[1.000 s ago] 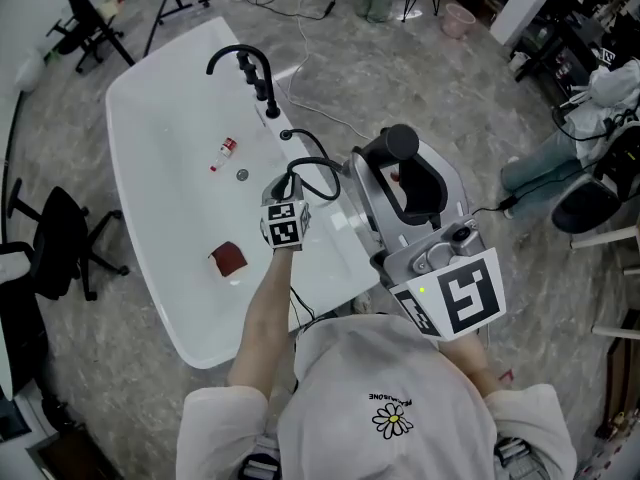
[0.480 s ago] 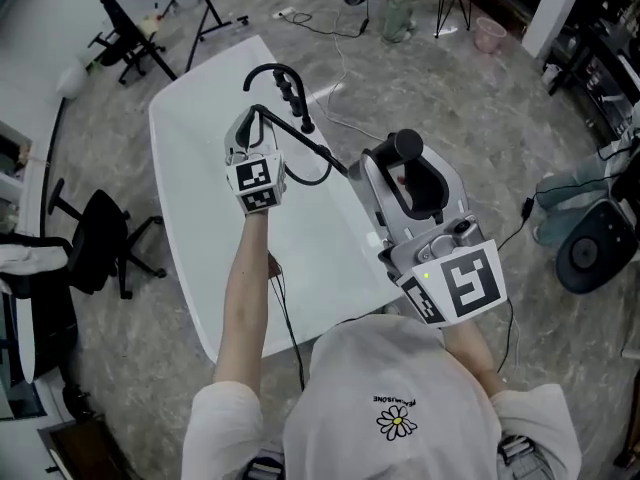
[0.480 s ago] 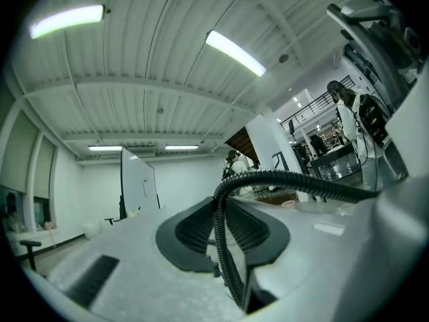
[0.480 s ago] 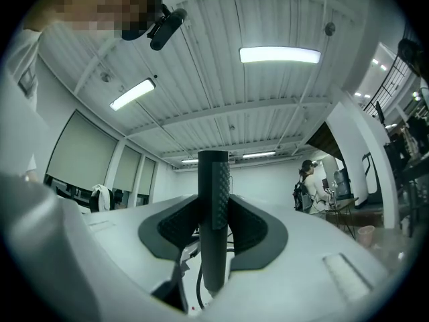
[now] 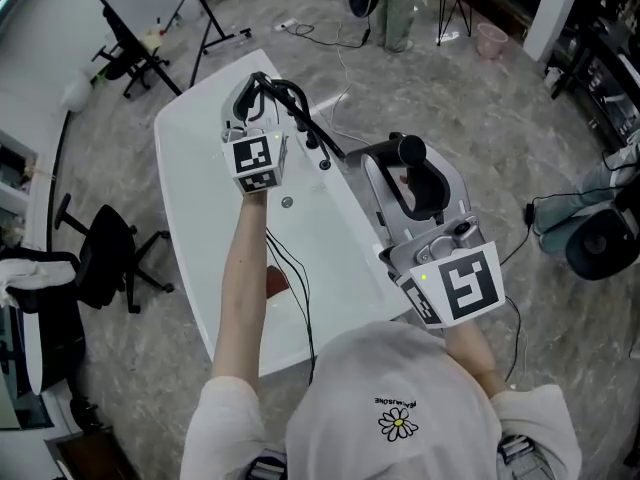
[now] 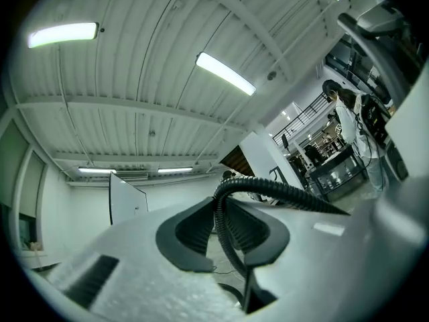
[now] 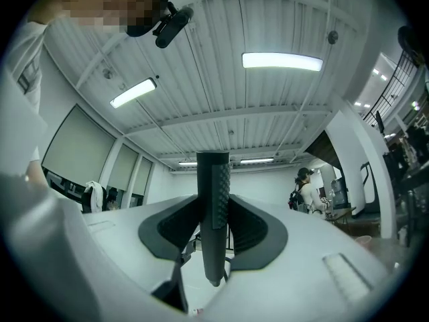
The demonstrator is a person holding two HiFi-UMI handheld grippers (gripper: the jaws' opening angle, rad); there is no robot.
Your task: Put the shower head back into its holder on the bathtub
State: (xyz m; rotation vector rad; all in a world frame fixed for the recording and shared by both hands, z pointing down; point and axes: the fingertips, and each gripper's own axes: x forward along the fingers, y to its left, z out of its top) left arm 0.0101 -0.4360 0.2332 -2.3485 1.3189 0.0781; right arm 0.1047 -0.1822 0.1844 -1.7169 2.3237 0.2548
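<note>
Shower head (image 5: 405, 152): being gripped by its black handle in right tool (image 7: 213, 237), jaws clamping it, hanging just beside the near rim of the white bathtub (image 5: 190, 208). Pinching the ribbed black hose (image 6: 288, 194) in left tool (image 6: 222, 233), jaws clamping on it, holding it above the tub's far end.

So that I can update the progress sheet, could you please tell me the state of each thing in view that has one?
left gripper, shut on the hose, held above the tub
right gripper, shut on the shower head's handle
hose, clamped and bent into a loop
shower head, held by its handle, not in a holder
bathtub, no water visible
red thing, lying on the tub floor
</note>
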